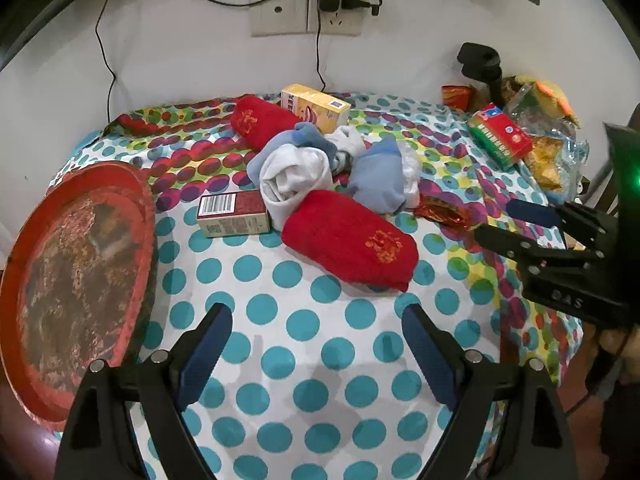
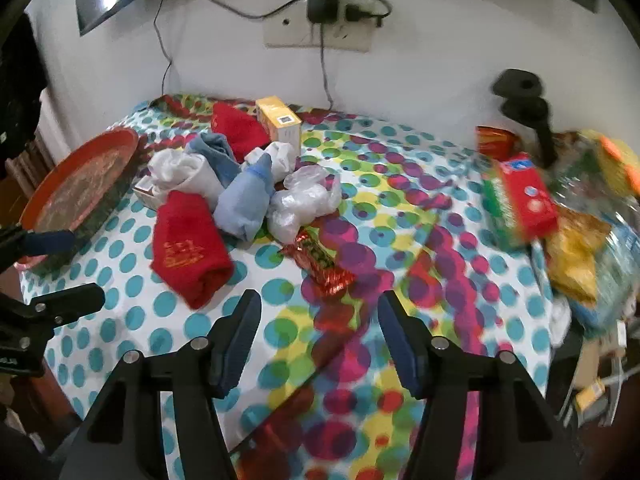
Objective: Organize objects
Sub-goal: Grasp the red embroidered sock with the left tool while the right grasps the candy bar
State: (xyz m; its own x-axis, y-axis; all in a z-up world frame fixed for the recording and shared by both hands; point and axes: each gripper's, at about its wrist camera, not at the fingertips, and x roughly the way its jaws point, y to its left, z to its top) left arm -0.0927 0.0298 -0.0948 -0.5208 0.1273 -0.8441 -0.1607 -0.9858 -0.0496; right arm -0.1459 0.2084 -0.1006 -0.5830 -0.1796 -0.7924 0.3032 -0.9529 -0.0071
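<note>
A polka-dot cloth covers the table (image 1: 304, 360). A pile lies mid-table: a rolled red towel (image 1: 352, 240), a second red towel (image 1: 260, 120) behind it, a white sock (image 1: 292, 176) and a blue sock (image 1: 380, 176). A barcode box (image 1: 232, 214) and a yellow box (image 1: 314, 108) flank them. My left gripper (image 1: 316, 340) hangs open over bare cloth in front of the near towel. My right gripper (image 2: 318, 308) stands open with nothing between its fingers, just short of a red foil candy bar (image 2: 320, 260). It also shows in the left wrist view as the right gripper (image 1: 504, 224).
A round red tray (image 1: 76, 272) sits at the table's left edge. A red-and-green box (image 1: 500, 134), snack bags (image 1: 548, 148) and a black stand (image 1: 480, 64) crowd the right. A crumpled plastic bag (image 2: 304, 200) lies beside the socks. Cables hang from wall sockets (image 1: 308, 12).
</note>
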